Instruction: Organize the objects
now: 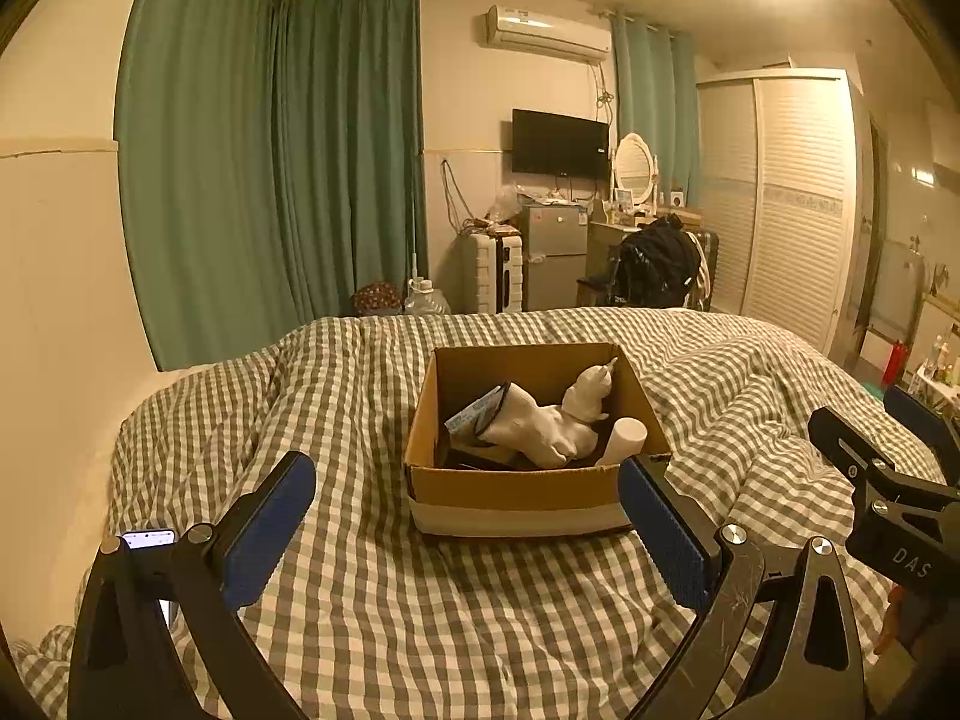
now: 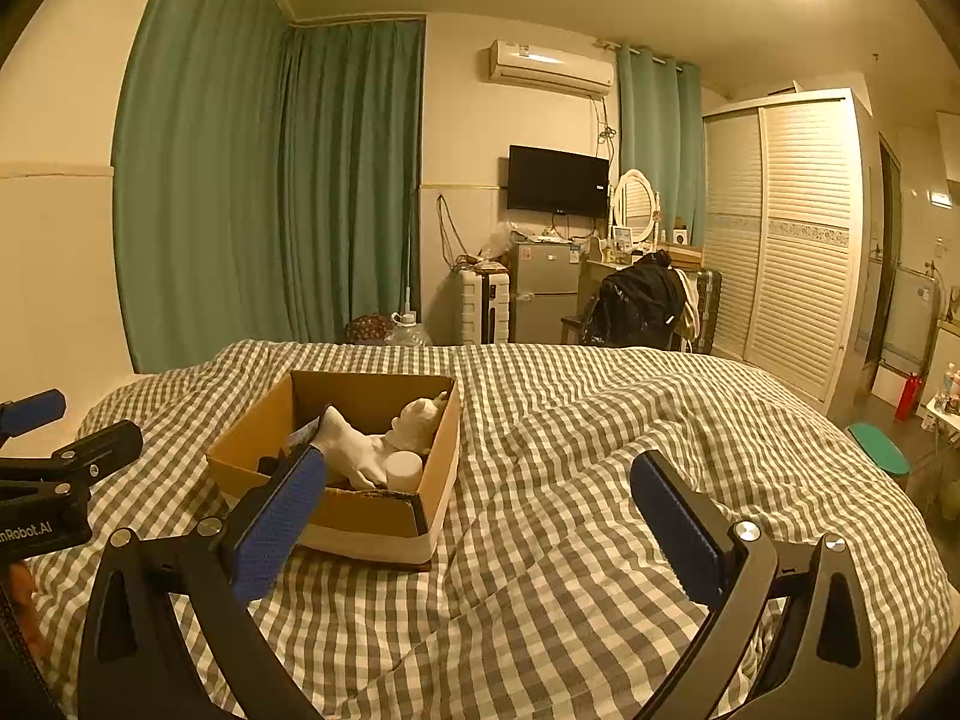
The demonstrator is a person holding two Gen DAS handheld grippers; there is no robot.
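An open cardboard box (image 1: 516,489) sits on the checked bed cover (image 1: 420,600); it also shows in the right wrist view (image 2: 360,516). Inside lie a white plush toy (image 1: 585,399), a white sock (image 1: 528,426), a white cylinder (image 1: 627,438) and a printed packet (image 1: 474,414). My left gripper (image 1: 468,480) is open and empty, just in front of the box. My right gripper (image 2: 477,480) is open and empty, to the right of the box (image 1: 882,438). The left gripper shows at the left edge of the right wrist view (image 2: 48,438).
A lit phone (image 1: 149,538) lies on the cover by my left gripper. Beyond the bed stand green curtains (image 1: 270,180), a small fridge (image 1: 552,255), a suitcase (image 1: 495,270), a chair with a black jacket (image 1: 654,267) and a wardrobe (image 1: 786,204).
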